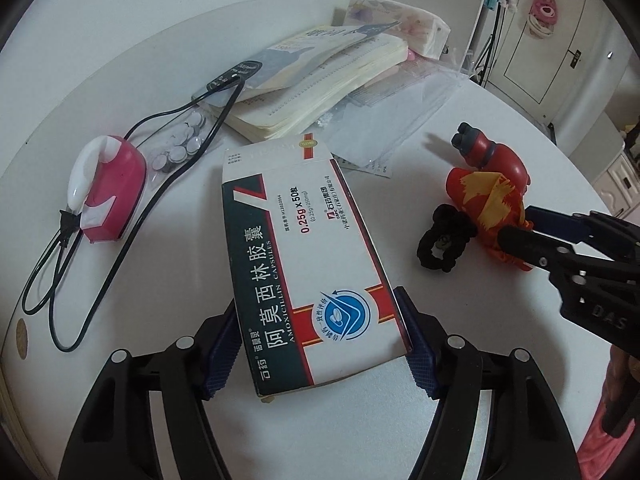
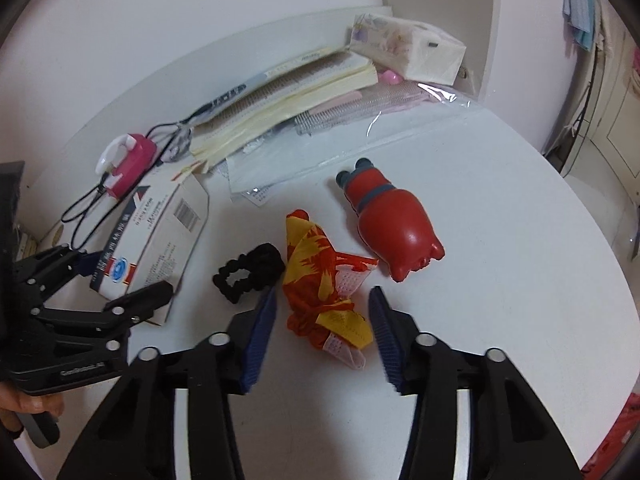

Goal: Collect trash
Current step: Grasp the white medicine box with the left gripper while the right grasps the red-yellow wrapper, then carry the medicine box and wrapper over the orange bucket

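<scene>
Trash on the white round table (image 1: 120, 60): flattened medicine carton (image 1: 304, 256) and crumpled red-yellow mesh wrapper (image 1: 492, 208).

Left wrist view: left gripper (image 1: 320, 340) clamps the carton's near end, ribbed blue pads pressing both long edges; glossy stiff card, likely empty. Black scrunchie (image 1: 442, 244) touches the wrapper, red toy pig (image 1: 492, 156) just behind.

Right wrist view: right gripper (image 2: 322, 324) straddles the wrapper (image 2: 324, 292), jaws apart, not yet pinching; the soft netting should compress easily. Scrunchie (image 2: 248, 272) just beside one finger risks being caught.
</scene>
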`<state>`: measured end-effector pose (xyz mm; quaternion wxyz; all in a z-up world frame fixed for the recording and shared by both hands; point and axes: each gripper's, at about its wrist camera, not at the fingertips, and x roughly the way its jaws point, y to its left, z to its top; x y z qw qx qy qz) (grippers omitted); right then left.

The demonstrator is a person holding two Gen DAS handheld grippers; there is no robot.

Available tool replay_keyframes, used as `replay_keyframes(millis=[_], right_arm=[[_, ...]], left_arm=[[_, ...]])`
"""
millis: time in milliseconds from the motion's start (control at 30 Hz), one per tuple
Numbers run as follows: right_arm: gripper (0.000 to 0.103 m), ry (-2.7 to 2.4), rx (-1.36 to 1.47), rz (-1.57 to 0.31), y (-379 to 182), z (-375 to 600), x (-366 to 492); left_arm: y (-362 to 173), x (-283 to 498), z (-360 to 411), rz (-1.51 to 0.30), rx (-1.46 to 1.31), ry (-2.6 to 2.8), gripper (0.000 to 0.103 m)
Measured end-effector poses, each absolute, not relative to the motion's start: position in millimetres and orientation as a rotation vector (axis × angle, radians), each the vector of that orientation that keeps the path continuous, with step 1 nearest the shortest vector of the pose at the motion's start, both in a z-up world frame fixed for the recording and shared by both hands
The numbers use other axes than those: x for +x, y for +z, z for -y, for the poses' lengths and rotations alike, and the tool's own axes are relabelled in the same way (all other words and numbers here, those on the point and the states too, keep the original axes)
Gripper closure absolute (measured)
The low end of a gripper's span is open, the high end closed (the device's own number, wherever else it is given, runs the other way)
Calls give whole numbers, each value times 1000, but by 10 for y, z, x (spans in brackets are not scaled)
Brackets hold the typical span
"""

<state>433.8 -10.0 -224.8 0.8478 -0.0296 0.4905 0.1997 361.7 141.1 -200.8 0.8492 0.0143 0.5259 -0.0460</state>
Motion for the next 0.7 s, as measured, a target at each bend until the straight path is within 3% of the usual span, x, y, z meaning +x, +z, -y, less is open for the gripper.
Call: replay_keyframes(millis=[67,367,700], right_arm=[[60,417,-64,-1045,-2298,84,4368],[78,432,-68,-1051,-2330,62,4382],[79,430,22,-997,-1990,285,4045]], left_arm=[[-2030,3636,-1403,-1111,35,-100,32],[-2005,3657,-1406,-1088,41,-102,33],[-1733,3457,-1375,-1043,72,-93,33]])
